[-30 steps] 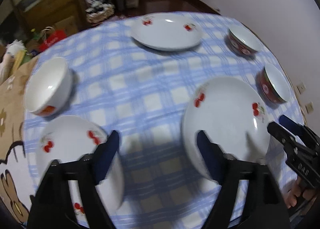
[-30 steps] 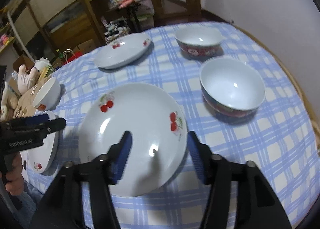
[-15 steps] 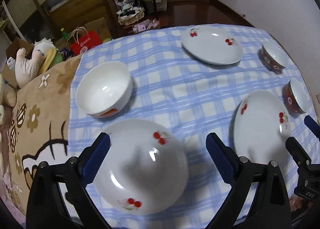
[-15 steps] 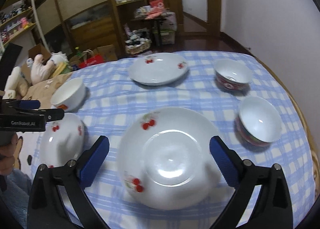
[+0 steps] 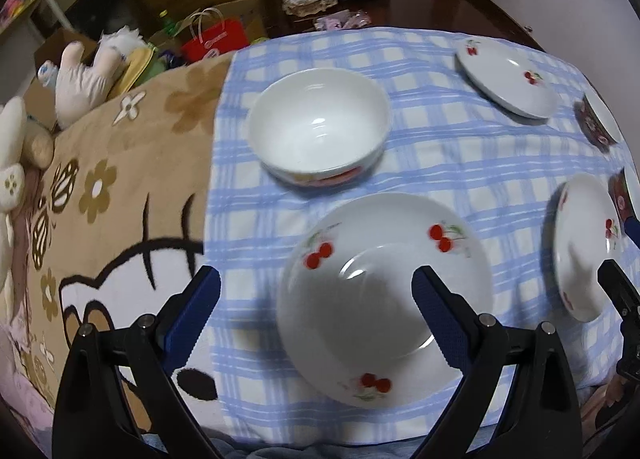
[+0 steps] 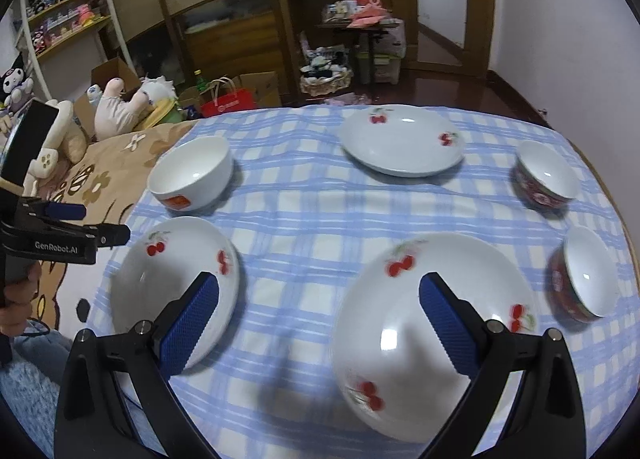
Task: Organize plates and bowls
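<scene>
The left gripper (image 5: 316, 291) hangs above the table with its blue-padded fingers (image 5: 192, 315) spread wide and nothing between them. Directly ahead of it and below its right finger lies a cherry-print plate (image 5: 384, 287), and just beyond that plate, further along the fingers, stands a white bowl (image 5: 320, 127) on the blue checked tablecloth (image 5: 440, 163). To the gripper's left the cloth gives way to a brown cartoon blanket (image 5: 120, 179).

The right gripper (image 6: 320, 315) is likewise spread wide and holds nothing. Under its right finger sits a second cherry plate (image 6: 436, 331); under its left finger is the plate that the left gripper faces, and the left tool's black body shows further left. Far ahead of the right gripper, across the cloth, rests a third cherry plate (image 6: 402, 141). Off to its right stand two red-patterned bowls, one near (image 6: 584, 275) and one further ahead (image 6: 546, 175), apart from each other. The white bowl sits ahead and to the left, beyond the left-hand plate. All dishes lie separate, none stacked
</scene>
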Tool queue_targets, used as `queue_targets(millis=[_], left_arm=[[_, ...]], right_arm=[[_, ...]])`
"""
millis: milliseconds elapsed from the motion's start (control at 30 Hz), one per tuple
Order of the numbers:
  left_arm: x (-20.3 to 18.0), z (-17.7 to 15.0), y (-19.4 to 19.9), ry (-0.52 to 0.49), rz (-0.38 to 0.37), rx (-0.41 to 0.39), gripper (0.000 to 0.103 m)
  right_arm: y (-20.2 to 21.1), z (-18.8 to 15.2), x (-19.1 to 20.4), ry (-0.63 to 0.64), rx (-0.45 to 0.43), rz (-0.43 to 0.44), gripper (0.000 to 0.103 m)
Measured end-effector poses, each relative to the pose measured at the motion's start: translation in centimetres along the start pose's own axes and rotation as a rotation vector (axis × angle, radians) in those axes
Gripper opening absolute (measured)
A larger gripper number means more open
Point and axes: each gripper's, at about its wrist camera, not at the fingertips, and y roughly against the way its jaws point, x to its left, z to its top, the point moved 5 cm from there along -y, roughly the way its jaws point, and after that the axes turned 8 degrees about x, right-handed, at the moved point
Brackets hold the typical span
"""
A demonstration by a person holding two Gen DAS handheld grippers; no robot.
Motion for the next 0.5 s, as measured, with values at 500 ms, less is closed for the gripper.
queue_targets(millis=[500], left_arm=[[4.2,-1.8,-3.6,0.124,-0.042,0.061,0.095]], right_arm=[[-4.9,0.3,5.2,-0.004,0.073,0.06,0.103]])
